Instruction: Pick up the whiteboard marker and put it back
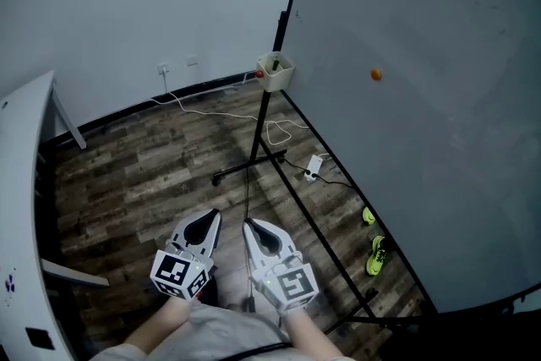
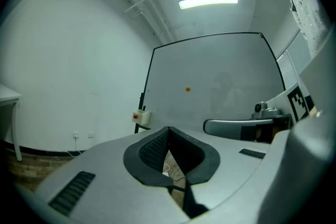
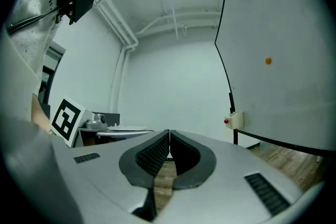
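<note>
A big whiteboard stands at the right, with an orange dot on it. A small beige holder box with a red knob hangs on its left frame edge. A dark tip shows in the box; I cannot tell if it is the marker. My left gripper and right gripper are side by side low over the wood floor, well short of the box. Both are shut and hold nothing. The box lies ahead of my left gripper, and the box sits right of my right gripper.
A white table runs along the left edge. The black stand foot of the whiteboard crosses the floor ahead. A white power strip with cables lies by it. Bright green shoes lie under the board.
</note>
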`<action>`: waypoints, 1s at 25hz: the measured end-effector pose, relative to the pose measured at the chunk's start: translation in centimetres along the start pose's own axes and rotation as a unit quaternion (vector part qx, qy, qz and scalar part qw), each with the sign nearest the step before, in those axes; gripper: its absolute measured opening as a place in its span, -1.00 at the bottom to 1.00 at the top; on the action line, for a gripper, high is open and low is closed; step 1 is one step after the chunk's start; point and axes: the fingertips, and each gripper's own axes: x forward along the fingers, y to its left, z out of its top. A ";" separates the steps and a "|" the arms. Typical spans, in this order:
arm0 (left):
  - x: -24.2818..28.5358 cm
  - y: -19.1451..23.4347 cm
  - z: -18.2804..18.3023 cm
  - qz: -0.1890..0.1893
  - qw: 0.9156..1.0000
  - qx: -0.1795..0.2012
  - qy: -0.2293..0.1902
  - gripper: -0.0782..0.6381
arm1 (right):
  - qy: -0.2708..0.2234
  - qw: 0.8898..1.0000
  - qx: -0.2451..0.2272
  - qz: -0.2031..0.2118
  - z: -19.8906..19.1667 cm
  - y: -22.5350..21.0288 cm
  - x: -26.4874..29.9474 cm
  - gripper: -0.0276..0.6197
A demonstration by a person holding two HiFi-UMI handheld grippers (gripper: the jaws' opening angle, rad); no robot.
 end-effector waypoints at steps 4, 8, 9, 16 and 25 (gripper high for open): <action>3.2 3.3 0.1 -0.011 1.000 -0.011 -0.002 -0.74 | 0.034 0.999 0.002 0.009 -1.6 -1.0 3.9 -0.85; 7.4 8.6 0.8 -0.022 1.000 -0.011 -0.003 -0.74 | 0.043 0.999 -0.004 0.016 -2.2 -2.5 10.2 -0.85; 8.4 10.1 1.1 -0.023 1.000 -0.012 -0.005 -0.74 | 0.045 0.999 -0.001 0.014 -2.4 -3.0 11.7 -0.85; 14.6 18.5 2.3 -0.048 0.999 -0.009 -0.003 -0.74 | 0.029 0.999 0.004 -0.012 -2.9 -6.9 21.5 -0.85; 18.7 26.3 2.3 -0.053 0.998 -0.018 -0.002 -0.74 | 0.017 0.998 0.006 -0.054 -3.4 -9.5 29.2 -0.85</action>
